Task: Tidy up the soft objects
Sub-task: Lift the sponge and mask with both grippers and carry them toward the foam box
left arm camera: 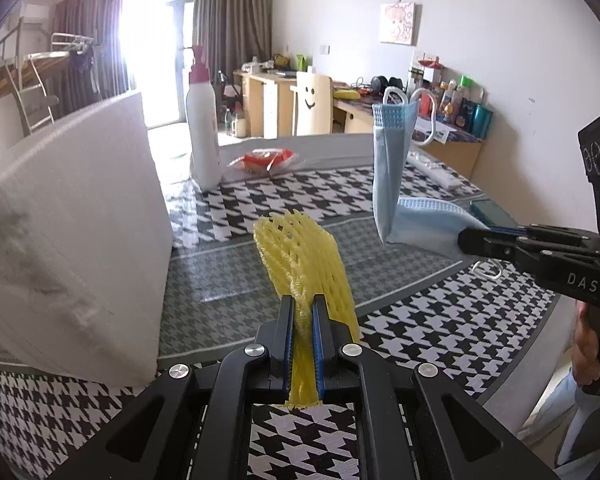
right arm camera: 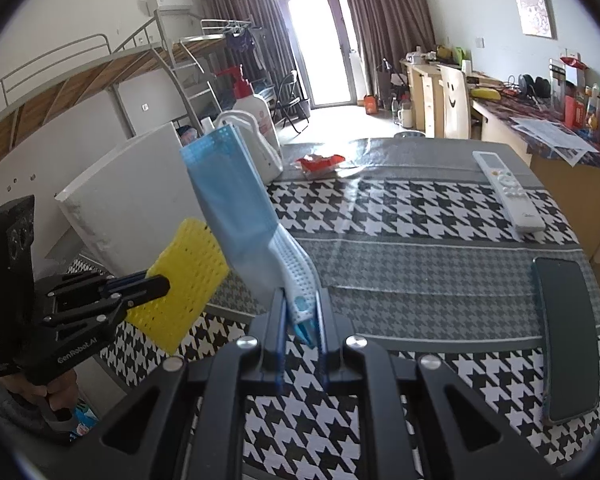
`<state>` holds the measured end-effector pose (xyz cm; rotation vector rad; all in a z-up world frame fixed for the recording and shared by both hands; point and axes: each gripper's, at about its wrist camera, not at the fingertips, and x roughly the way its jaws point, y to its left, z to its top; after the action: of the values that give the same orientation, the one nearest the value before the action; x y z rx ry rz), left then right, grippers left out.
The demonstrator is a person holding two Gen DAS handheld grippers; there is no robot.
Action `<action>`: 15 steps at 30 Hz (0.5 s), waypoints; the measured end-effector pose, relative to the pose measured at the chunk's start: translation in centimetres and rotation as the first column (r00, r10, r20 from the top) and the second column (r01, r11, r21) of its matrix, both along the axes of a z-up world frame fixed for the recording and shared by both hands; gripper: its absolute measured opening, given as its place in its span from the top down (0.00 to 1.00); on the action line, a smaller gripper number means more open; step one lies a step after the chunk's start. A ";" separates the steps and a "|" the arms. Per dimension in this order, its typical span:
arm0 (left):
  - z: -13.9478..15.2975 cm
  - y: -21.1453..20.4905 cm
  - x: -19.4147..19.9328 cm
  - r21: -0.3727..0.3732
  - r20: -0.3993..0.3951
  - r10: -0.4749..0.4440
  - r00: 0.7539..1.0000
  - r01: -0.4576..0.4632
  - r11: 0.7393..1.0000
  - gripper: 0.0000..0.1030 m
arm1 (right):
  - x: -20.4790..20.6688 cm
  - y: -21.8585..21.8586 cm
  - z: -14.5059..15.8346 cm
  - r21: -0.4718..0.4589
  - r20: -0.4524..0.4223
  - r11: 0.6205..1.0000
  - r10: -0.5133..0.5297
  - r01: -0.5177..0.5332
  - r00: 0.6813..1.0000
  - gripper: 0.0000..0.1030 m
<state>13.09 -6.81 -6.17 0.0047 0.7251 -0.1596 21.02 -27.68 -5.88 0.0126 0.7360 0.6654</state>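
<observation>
My left gripper (left arm camera: pixel 302 304) is shut on a yellow foam net sleeve (left arm camera: pixel 300 256), which sticks up and forward above the houndstooth tablecloth (left arm camera: pixel 440 340). From the right wrist view the same yellow net (right arm camera: pixel 188 280) hangs from the left gripper (right arm camera: pixel 162 282) at the left. My right gripper (right arm camera: pixel 300 300) is shut on a light blue face mask (right arm camera: pixel 236 208) that stands up from its fingers, ear loops at the top. In the left wrist view the mask (left arm camera: pixel 392 168) rises from the right gripper (left arm camera: pixel 466 240) at the right.
A white foam board (left arm camera: pixel 72 240) stands at the left of the table. Behind it are a white pump bottle (left arm camera: pixel 202 128) and a red wrapper (left arm camera: pixel 264 160). A white remote (right arm camera: pixel 506 188) and a dark phone (right arm camera: pixel 566 336) lie at the right.
</observation>
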 end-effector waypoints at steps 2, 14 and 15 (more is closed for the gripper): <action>0.4 0.0 -0.1 0.002 0.012 -0.001 1.000 0.001 1.000 0.92 | -0.1 0.0 0.2 0.007 0.006 1.000 -0.006 0.006 1.000 0.84; 2.1 0.7 -0.3 0.012 0.060 -0.002 0.998 0.002 1.000 0.91 | -0.4 0.3 1.1 0.031 0.035 0.999 -0.029 0.028 0.999 0.84; 2.3 0.7 -0.3 0.012 0.064 -0.006 0.998 0.005 1.000 0.91 | -0.4 0.3 1.2 0.028 0.038 0.999 -0.030 0.029 0.999 0.84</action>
<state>12.79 -6.12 -3.88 0.0230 0.6620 -0.1598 20.64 -27.34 -4.68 0.0358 0.6879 0.6459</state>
